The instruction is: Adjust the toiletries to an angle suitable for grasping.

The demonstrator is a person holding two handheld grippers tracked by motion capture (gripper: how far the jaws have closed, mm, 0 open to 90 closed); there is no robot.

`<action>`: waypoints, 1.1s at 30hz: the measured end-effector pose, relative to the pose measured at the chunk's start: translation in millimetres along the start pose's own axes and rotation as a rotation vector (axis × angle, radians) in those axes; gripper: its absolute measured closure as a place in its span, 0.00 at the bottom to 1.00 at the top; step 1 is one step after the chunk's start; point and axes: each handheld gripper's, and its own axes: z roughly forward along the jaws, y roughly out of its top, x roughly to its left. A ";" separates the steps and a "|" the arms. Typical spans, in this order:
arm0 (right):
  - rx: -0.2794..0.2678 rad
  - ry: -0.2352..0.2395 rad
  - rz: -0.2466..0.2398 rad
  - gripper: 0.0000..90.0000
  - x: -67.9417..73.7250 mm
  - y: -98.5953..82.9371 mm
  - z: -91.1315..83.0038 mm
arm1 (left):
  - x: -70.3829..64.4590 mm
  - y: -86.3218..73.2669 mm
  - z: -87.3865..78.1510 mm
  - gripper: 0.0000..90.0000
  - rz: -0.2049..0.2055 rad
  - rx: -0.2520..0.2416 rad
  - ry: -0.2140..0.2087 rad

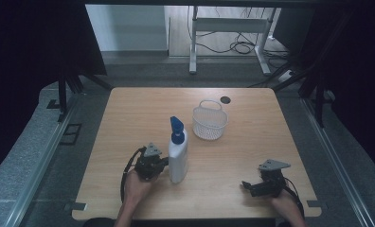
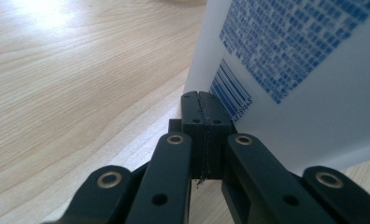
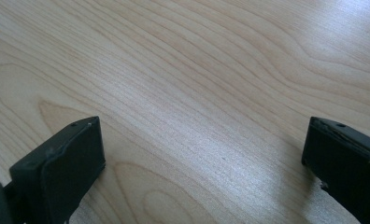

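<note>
Bottle stands tall just before the basket. It looks smooth, slippery and tippy; grab its middle. Left gripper is clenched empty beside it; right gripper gapes wide.

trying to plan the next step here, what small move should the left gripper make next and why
Probably open the left gripper so it can close around the bottle. Its jaws are shut together with nothing between them, tips right at the lower edge of the upright white spray bottle, so it has no hold yet. The right gripper sits open over bare table, and the white basket stands just behind the bottle.
</note>
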 end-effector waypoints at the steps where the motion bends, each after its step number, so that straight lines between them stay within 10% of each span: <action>1: 0.000 0.000 0.000 0.00 0.0 0.0 0.0 | -1.8 0.5 0.7 0.99 0.003 0.002 -0.004; 33: 0.001 0.000 0.000 0.00 0.0 0.0 0.0 | -39.5 1.1 0.7 0.99 0.078 0.040 -0.070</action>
